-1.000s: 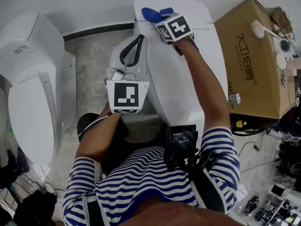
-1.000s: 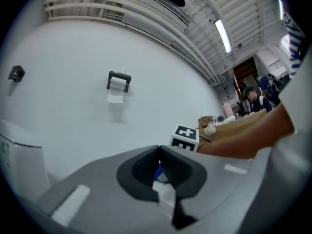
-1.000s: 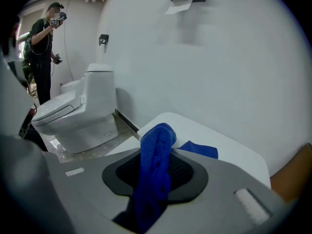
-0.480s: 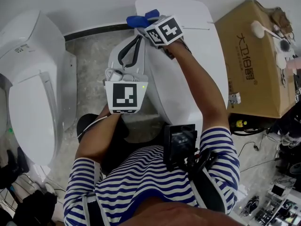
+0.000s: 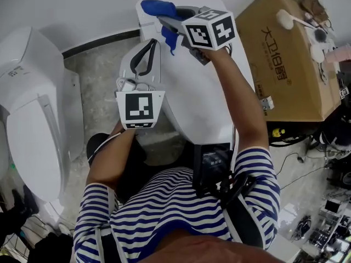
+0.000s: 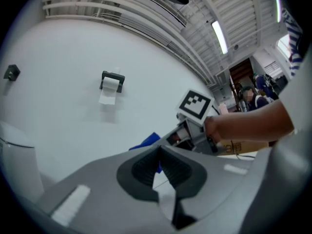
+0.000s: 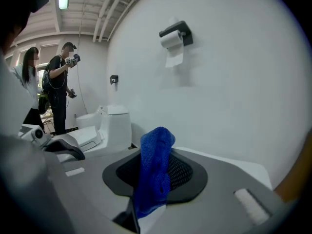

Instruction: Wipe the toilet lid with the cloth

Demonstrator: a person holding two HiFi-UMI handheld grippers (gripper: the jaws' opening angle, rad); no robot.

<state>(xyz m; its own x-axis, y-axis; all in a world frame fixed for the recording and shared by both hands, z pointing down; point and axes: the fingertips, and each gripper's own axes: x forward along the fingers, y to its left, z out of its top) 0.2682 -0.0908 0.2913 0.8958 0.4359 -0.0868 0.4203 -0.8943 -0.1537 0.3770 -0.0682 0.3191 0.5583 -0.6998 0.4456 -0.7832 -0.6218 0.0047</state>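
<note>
The white toilet lid [image 5: 200, 100] lies closed below the tank [image 5: 186, 1], in the middle of the head view. My right gripper [image 5: 164, 22] is raised over the tank's left end and is shut on the blue cloth [image 5: 157, 7], which hangs off the jaws. In the right gripper view the blue cloth [image 7: 153, 172] droops between the pads of my right gripper [image 7: 155, 179], with the wall behind it. My left gripper [image 5: 151, 43] hovers at the lid's left edge, its jaws together and holding nothing. The left gripper [image 6: 158, 152] view shows the cloth [image 6: 146, 141] just beyond its tips.
A second white toilet [image 5: 33, 108] stands at the left, and a cardboard box [image 5: 282, 70] with small items on top at the right. Cables and gear lie on the floor at the lower right. A paper roll holder [image 7: 174, 35] hangs on the wall. People [image 7: 61, 87] stand far off.
My right gripper has moved left along the tank and risen, lifting the blue cloth off the surface. The left gripper has stayed beside the lid.
</note>
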